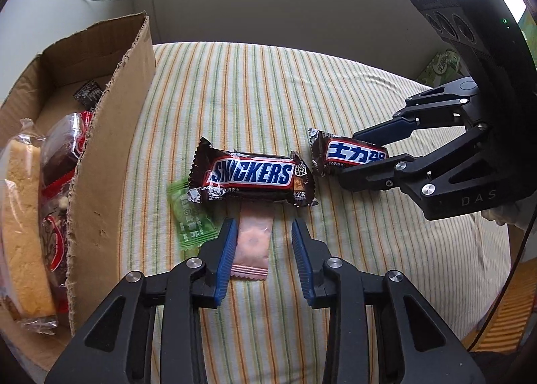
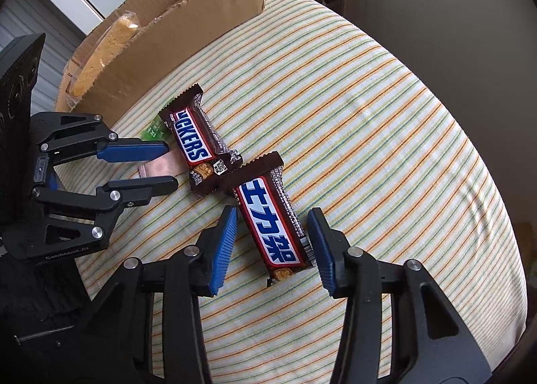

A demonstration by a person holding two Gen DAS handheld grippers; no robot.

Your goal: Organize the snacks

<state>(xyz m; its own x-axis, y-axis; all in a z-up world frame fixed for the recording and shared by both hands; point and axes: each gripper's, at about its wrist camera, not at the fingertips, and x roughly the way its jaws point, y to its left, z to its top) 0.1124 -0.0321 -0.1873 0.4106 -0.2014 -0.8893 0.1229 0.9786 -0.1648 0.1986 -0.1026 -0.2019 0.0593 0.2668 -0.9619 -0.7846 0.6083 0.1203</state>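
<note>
Sorting is partway done, by my reading: the cardboard box (image 1: 110, 135) at the left edge of the striped desk (image 1: 335, 89) already holds a wrapped slice of yellow cake (image 1: 23, 226), a red-wrapped pastry (image 1: 63, 156) and a small dark packet (image 1: 88, 95) further back. Four snacks are left outside on the cloth. Left claw (image 1: 261, 243) points steeply down with its blue pads spread either side of a pink sachet (image 1: 253, 243); one pad sits just beside the sachet's edge, the other stands apart, so nothing is pinched yet. A green sachet (image 1: 188, 216) lies just left of it, partly under the Snickers bar (image 1: 251, 177), which also overlaps the pink sachet's far end. Right claw (image 2: 272, 243) straddles the second chocolate bar (image 2: 273, 223), the one with Chinese lettering; pads are spread and close to both long sides, and I cannot tell whether they touch the wrapper yet. That bar's far end rests against the Snickers bar. Judgement: both pickups are pending, then two more items must reach the box.
</note>
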